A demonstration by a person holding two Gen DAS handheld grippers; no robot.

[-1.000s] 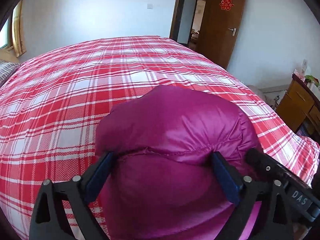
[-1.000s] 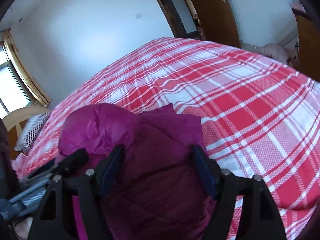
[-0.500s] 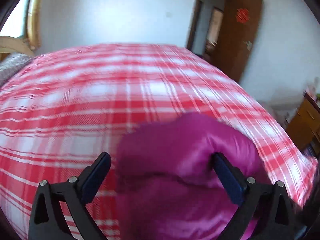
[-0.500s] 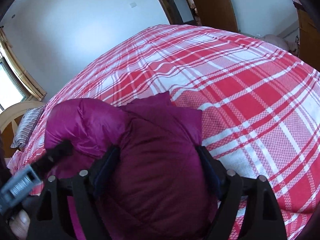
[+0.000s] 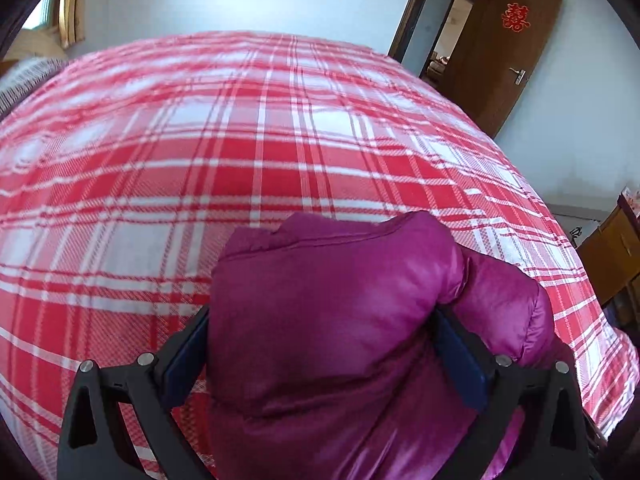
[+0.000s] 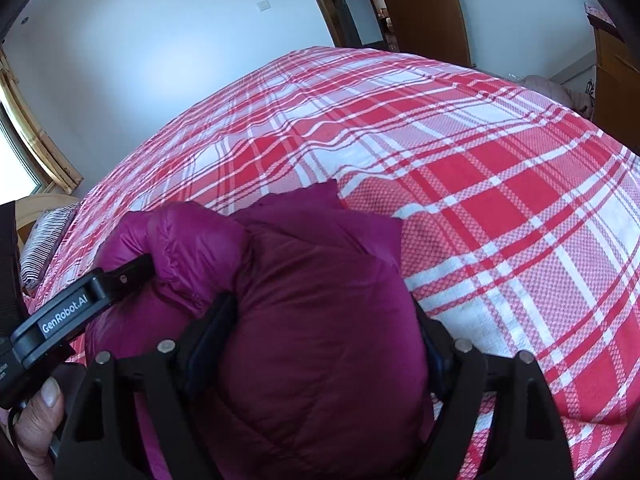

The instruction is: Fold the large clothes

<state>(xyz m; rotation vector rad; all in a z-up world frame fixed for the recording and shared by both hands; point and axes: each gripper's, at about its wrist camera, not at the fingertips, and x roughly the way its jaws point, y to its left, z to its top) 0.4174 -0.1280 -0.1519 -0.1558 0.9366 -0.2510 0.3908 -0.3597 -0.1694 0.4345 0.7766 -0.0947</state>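
Magenta puffer jacket (image 5: 332,332) bunched in a thick wad near the bed's (image 5: 240,152) close edge, on the red-and-white plaid cover. Left gripper (image 5: 320,360): jaws spread wide, padded fabric bulging between them and pressing both blue pads (image 5: 184,360); looks like a grip on the jacket, though how firm is hard to judge. Right gripper (image 6: 316,356): same picture, jaws wide, stuffed full with a darker fold of the jacket (image 6: 320,320). In the right view the left gripper (image 6: 80,304) comes in from 9 o'clock, its tip against a shiny lobe of the jacket, a thumb on its handle at 8 o'clock. Both tools sit close together on the one bundle. Cannot tell which part of the garment each holds; sleeves, hem and collar are lost in the bulk. Judged step: an early one, the garment gathered and held, not yet laid out. Bed surface toward 12 o'clock lies open. Next move likely calls for carrying the wad toward 12 o'clock, drawing the grippers apart toward 9 and 3 so the jacket opens flat, then finding edges to fold. Slippery shell and springy fill: a shallow bite may slide out. Door (image 5: 508,48) at 1 o'clock, dresser (image 5: 616,252) at 3 o'clock, both well apart from the work.
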